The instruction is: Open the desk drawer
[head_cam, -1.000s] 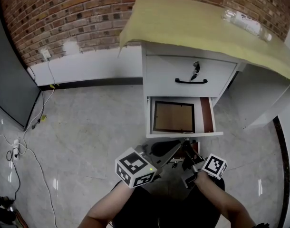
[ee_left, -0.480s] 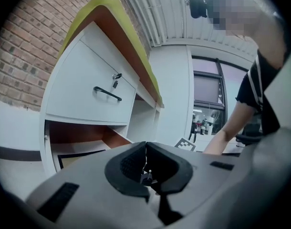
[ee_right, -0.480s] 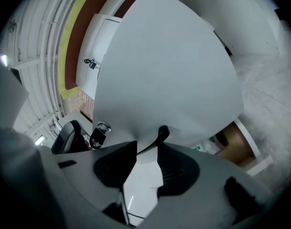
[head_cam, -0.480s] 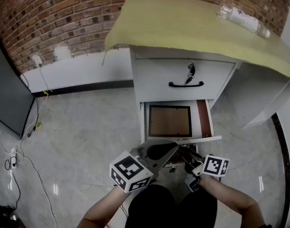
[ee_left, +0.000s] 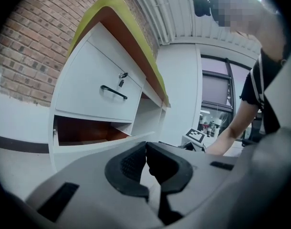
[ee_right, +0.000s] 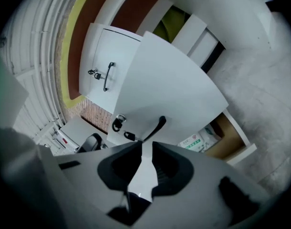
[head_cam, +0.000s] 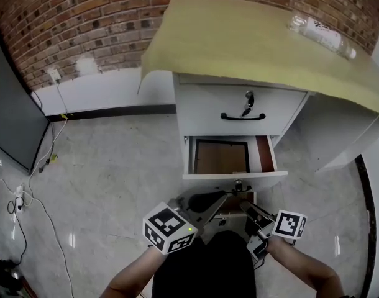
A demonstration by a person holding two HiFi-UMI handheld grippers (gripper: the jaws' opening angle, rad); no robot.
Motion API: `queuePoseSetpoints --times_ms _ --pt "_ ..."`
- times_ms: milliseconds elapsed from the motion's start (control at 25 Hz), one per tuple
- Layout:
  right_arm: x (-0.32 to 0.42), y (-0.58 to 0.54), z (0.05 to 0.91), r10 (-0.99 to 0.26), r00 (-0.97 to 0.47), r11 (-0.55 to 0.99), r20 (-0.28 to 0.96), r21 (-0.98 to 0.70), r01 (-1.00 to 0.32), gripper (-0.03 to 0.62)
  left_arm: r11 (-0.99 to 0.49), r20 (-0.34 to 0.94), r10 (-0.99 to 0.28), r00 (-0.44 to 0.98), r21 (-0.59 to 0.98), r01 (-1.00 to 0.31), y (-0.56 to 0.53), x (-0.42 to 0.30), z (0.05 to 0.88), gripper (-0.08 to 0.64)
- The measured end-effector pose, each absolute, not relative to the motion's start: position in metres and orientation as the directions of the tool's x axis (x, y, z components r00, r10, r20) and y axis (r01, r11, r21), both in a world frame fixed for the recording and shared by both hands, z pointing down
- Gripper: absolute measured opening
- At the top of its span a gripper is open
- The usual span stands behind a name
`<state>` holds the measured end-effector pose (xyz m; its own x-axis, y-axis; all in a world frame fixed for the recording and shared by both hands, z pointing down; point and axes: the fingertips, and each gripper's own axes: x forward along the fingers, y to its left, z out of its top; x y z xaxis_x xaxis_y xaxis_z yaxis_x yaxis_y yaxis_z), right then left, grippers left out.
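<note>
While the head view looked steeply down, the desk (head_cam: 239, 36) showed its top drawer (head_cam: 205, 107) shut and the second drawer (head_cam: 208, 177) just below it drawn partly out, with what was probably a framed panel inside. Both grippers hung on the near side of that second drawer: the left gripper (head_cam: 222, 197) off its front, and the right gripper (head_cam: 245, 207) close under its front lip. That lip largely hid the drawer's handle from above.

From the left gripper view, the jaws stood together with nothing between them, well short of the second drawer.

From the right gripper view, the jaws were closing, with the narrow gap between them empty. The black handle (ee_right: 156, 127) and hanging keys (ee_right: 119, 123) lay just beyond their tips on the second drawer's front. To finish well, I judged the jaws should take the handle squarely and draw straight out without twisting. How much travel remained could not be told.
</note>
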<state>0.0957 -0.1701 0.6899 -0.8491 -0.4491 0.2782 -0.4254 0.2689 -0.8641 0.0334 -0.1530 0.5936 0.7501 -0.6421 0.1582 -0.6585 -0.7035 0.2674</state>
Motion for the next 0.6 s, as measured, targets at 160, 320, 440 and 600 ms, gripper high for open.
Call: queuePoseSetpoints --times_ms 160,320,440,600 --pt "0.1 -0.165 0.649 -0.485 -0.844 0.392 0.228 -0.807 -0.443 0.026 -0.694 0.152 -0.647 0.747 0.286 -0.66 -0.146 0.035 0.582 0.011" --pt "0.093 -0.166 0.605 -0.486 -0.856 0.553 0.177 -0.696 -0.458 0.017 -0.698 0.163 -0.645 0.746 0.271 -0.663 -0.138 0.037 0.571 0.011" --pt "0.087 -0.167 0.584 -0.486 -0.862 0.603 0.146 -0.658 -0.452 0.014 -0.701 0.169 -0.649 0.742 0.248 -0.669 -0.136 0.038 0.563 0.011" --pt "0.087 -0.166 0.574 -0.482 -0.866 0.628 0.133 -0.637 -0.447 0.014 -0.695 0.16 -0.656 0.737 0.251 -0.673 -0.138 0.04 0.557 0.011"
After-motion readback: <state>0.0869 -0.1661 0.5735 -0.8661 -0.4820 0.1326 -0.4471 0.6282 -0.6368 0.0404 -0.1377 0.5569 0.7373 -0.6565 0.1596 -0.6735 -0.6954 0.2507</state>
